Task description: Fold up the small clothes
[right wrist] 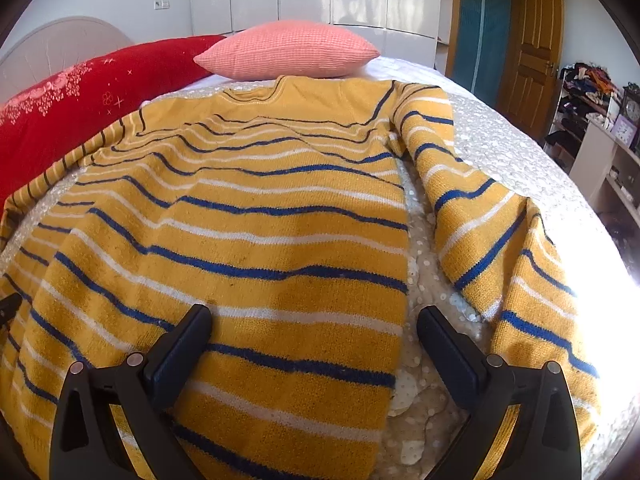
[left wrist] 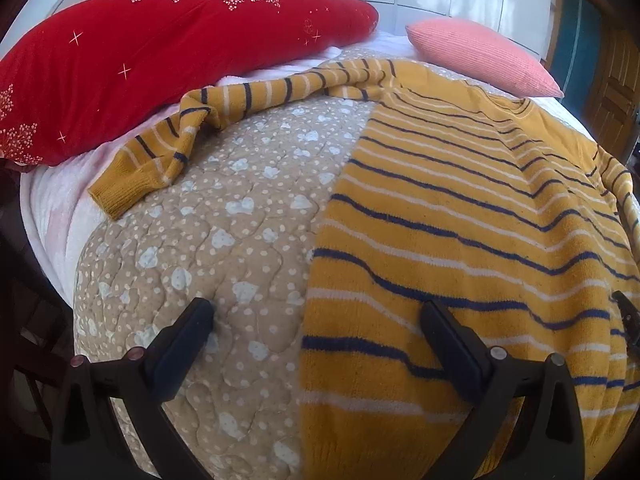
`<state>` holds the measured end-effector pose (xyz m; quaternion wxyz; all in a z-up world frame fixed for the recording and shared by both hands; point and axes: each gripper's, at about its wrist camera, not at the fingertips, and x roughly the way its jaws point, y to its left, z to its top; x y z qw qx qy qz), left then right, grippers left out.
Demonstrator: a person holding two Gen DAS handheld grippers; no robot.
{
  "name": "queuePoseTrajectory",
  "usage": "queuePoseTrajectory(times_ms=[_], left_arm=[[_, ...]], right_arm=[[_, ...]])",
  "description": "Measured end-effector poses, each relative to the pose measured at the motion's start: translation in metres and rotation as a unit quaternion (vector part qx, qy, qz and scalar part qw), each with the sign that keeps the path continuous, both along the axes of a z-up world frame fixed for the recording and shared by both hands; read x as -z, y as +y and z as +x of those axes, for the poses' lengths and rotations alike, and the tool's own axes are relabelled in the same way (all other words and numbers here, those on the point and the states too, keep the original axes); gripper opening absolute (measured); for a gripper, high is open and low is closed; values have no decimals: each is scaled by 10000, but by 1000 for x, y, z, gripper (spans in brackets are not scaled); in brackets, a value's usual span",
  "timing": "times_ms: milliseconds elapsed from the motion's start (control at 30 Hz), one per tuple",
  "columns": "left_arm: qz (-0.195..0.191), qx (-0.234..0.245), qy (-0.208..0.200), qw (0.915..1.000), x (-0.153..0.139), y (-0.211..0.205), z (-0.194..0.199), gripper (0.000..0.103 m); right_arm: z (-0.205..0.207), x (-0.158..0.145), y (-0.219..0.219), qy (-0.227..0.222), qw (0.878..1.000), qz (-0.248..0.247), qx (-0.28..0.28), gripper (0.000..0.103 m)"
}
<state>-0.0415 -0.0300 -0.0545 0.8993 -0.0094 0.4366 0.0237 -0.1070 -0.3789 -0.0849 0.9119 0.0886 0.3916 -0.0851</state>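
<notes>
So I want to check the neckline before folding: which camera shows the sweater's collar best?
The right wrist view: the collar lies centred in front of the pink pillow. The left wrist view shows it only small and distorted, far right.

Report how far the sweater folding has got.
Done: the striped sweater lies spread flat on the quilt, neck toward the pink pillow. In hand: nothing; left gripper and right gripper are open, straddling its side edges near the hem. Left: both sleeves lie unfolded, and no body fold shows.

The right gripper (right wrist: 314, 330), jaws wide apart, straddles the striped sweater's (right wrist: 248, 240) side edge.
</notes>
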Motion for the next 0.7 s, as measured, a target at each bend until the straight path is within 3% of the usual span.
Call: queuePoseTrajectory(times_ms=[700], left_arm=[[55, -38, -140, 9999, 0, 1, 4, 103]], right_arm=[[1, -1, 1, -39, 10000, 25, -7, 103]])
